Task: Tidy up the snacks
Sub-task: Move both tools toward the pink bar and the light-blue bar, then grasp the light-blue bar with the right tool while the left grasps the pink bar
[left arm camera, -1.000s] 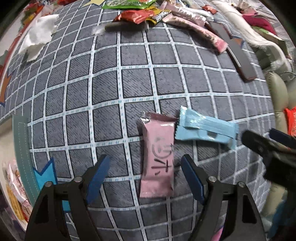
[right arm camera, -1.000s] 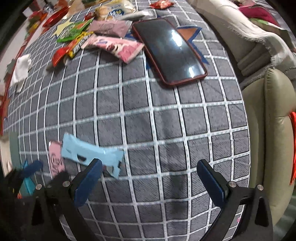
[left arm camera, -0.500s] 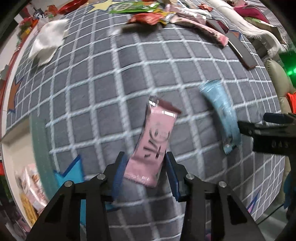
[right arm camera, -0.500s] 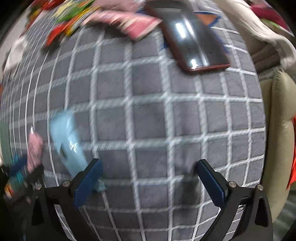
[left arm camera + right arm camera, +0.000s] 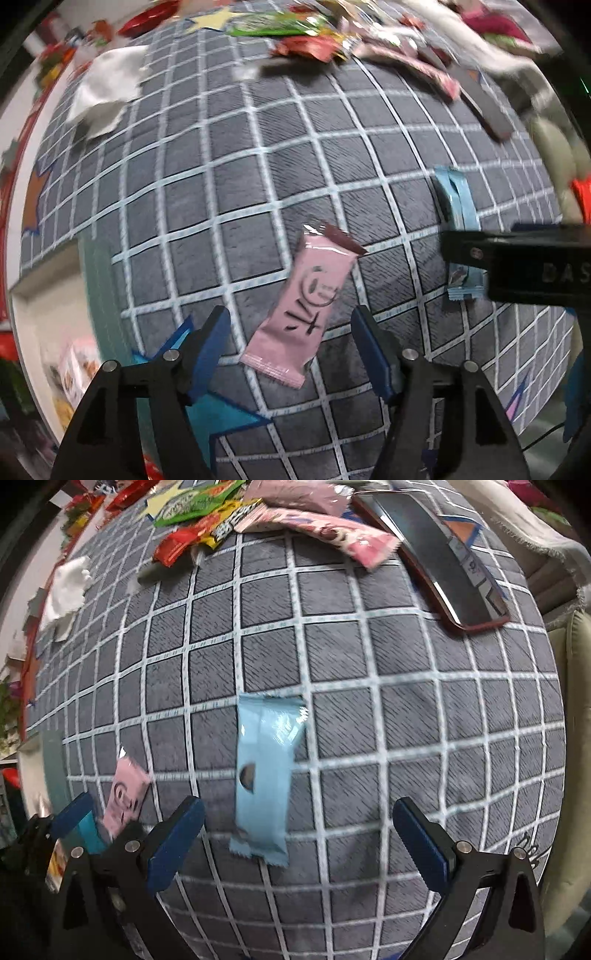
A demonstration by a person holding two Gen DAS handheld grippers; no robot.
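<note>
On the grey checked cloth [image 5: 229, 155] lie two small wrapped bars set apart from the rest: one pink snack bar [image 5: 306, 306], tilted, and one light blue snack bar [image 5: 264, 771] just to its right, lying lengthwise toward the far pile. The left gripper [image 5: 291, 343] hangs straight over the pink bar with its jaws opening; the bar sits between the blue pads but neither pad touches it. The right gripper [image 5: 299, 834] is spread wide above the near end of the blue bar, also clear of it. Both bars look light and slick in glossy film, with crimped ends that would crumple or slip, so I'd judge the firmer middle, pinched across the narrow width, the best place to take hold. At the far edge sits a jumbled snack pile [image 5: 229, 513] of green, red, yellow and pink packets, too overlapped to count. There is also one phone [image 5: 439, 561] and one crumpled white tissue [image 5: 103, 92].
</note>
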